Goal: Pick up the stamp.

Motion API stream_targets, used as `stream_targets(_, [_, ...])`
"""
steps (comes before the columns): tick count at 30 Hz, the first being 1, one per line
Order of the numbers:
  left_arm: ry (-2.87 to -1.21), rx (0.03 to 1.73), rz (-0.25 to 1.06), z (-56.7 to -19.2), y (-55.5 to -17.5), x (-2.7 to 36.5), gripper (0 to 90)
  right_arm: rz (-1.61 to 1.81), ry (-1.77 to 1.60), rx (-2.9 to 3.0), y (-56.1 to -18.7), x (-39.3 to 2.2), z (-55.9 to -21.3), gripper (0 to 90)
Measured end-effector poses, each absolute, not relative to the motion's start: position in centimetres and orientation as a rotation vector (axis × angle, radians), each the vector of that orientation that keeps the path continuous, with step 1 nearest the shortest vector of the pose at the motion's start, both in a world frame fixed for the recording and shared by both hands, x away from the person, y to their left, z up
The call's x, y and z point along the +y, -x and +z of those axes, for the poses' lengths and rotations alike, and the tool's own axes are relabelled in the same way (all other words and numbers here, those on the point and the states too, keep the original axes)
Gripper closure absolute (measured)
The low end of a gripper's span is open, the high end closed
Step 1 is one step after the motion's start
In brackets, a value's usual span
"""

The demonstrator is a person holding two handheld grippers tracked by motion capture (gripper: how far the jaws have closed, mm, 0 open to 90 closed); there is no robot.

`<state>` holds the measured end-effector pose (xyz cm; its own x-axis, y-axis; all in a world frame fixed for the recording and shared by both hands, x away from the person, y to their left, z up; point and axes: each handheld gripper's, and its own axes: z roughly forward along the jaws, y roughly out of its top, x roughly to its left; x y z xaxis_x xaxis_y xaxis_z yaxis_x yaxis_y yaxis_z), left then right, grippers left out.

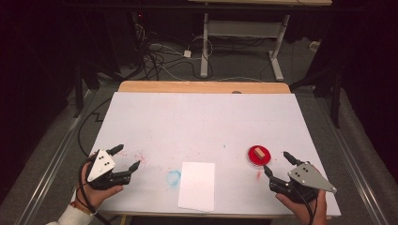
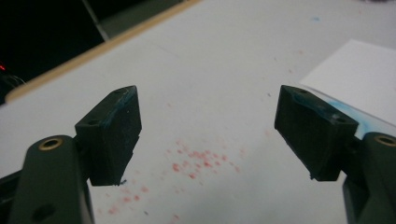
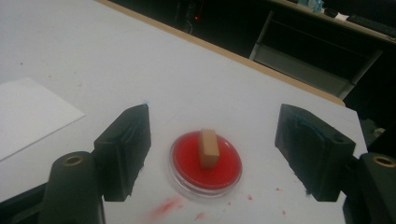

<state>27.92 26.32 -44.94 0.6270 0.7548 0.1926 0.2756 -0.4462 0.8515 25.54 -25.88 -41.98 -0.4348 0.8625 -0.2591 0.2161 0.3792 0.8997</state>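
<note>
A round red ink pad (image 1: pixel 258 155) (image 3: pixel 206 164) lies on the white table cover at the right, with a small tan wooden block (image 1: pixel 259 152) (image 3: pixel 208 147) standing on it. A white paper sheet (image 1: pixel 197 185) (image 2: pixel 359 81) lies near the front edge. My right gripper (image 1: pixel 277 162) (image 3: pixel 212 151) sits just short of the ink pad, jaws wide apart, nothing between them. At the left, my left gripper (image 1: pixel 126 157) (image 2: pixel 208 135) rests low over the table, open and empty, pointing at red specks (image 2: pixel 201 161).
A blue ring smudge (image 1: pixel 173 177) marks the cover left of the paper. A red smear (image 3: pixel 163 207) lies in front of the ink pad. The table's wooden far edge (image 1: pixel 204 86) borders dark floor with cables and a desk frame (image 1: pixel 244 42).
</note>
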Motion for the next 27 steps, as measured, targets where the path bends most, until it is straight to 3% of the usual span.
stream_targets(12, [-2.072, 0.775, 0.707, -45.5, -28.6, 25.4, 22.8, 1.033, -0.973, 1.952, -26.1, -26.6, -41.5, 26.4])
stream_targets(20, [-2.106, 0.83, 0.657, -45.9, -28.8, 25.1, 22.9, 0.985, -1.096, 2.166, -30.1, -27.0, -39.1, 28.6])
stream_targets(23, [-2.115, 0.832, 0.653, -46.1, -28.9, 25.1, 23.4, 0.915, -1.129, 2.218, -31.8, -26.6, -38.7, 37.7])
stream_targets(27, [-2.132, 0.834, 0.649, -46.3, -29.0, 25.1, 23.5, 0.827, -1.202, 2.293, -34.0, -25.8, -39.2, 42.0])
